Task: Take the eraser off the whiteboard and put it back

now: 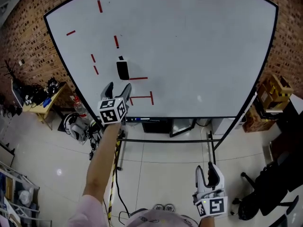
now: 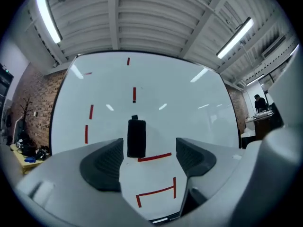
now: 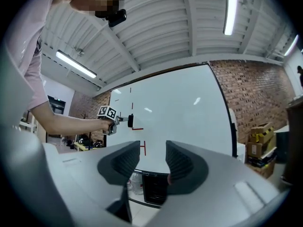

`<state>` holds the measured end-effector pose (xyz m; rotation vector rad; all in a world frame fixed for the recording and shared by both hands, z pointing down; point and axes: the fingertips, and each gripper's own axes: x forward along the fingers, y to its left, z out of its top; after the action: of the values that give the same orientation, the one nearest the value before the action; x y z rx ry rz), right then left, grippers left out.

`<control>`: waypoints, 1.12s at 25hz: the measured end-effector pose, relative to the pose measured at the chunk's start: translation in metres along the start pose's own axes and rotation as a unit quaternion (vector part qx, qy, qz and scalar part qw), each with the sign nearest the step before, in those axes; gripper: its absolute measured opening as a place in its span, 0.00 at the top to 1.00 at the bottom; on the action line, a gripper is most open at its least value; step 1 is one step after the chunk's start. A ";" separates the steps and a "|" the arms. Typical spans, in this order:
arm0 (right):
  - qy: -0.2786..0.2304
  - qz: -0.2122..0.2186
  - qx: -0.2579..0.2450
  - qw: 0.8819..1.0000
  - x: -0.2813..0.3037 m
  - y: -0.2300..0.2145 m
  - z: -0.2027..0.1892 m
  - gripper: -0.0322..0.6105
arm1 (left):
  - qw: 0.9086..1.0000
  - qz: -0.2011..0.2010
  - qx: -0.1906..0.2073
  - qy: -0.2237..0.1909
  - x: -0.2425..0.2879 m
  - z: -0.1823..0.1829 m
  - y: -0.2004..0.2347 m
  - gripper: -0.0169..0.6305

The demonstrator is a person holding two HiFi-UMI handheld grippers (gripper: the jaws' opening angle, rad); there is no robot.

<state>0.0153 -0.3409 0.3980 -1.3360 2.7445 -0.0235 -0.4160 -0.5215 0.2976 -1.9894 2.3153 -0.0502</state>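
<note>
One black eraser point(image 1: 122, 70) sits on the one whiteboard point(image 1: 189, 56), just above a red tape line point(image 1: 138, 78); two grippers, both empty; left gripper point(image 1: 119, 87) jaws apart, close before the eraser; right gripper point(image 1: 207, 169) jaws apart, held low.

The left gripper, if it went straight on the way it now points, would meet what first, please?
Most likely the black eraser on the whiteboard: it shows ahead between the open jaws of the left gripper, nearer its left jaw. Depth is unclear; it might meet bare board just beside it.
</note>
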 end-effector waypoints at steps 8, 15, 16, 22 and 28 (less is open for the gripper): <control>0.030 -0.046 0.005 0.998 -0.014 -0.026 -0.021 0.70 | 0.998 0.056 -0.008 0.021 0.080 -0.001 0.037 0.43; 0.050 -0.066 0.015 0.996 -0.016 -0.042 -0.031 0.70 | 0.998 0.049 -0.006 0.034 0.118 -0.004 0.034 0.43; 0.052 -0.067 0.015 0.996 -0.016 -0.042 -0.032 0.69 | 0.998 0.050 -0.004 0.037 0.121 -0.006 0.034 0.43; 0.060 -0.072 0.015 0.996 -0.017 -0.045 -0.035 0.70 | 0.999 0.053 -0.002 0.006 0.123 -0.008 0.035 0.42; 0.074 -0.073 0.011 0.995 -0.021 -0.049 -0.040 0.71 | 0.998 0.050 0.021 0.016 0.117 -0.006 0.046 0.56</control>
<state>0.0629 -0.3552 0.4416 -1.5880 2.7476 -0.1678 -0.4788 -0.6301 0.2943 -1.8647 2.4085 -0.1222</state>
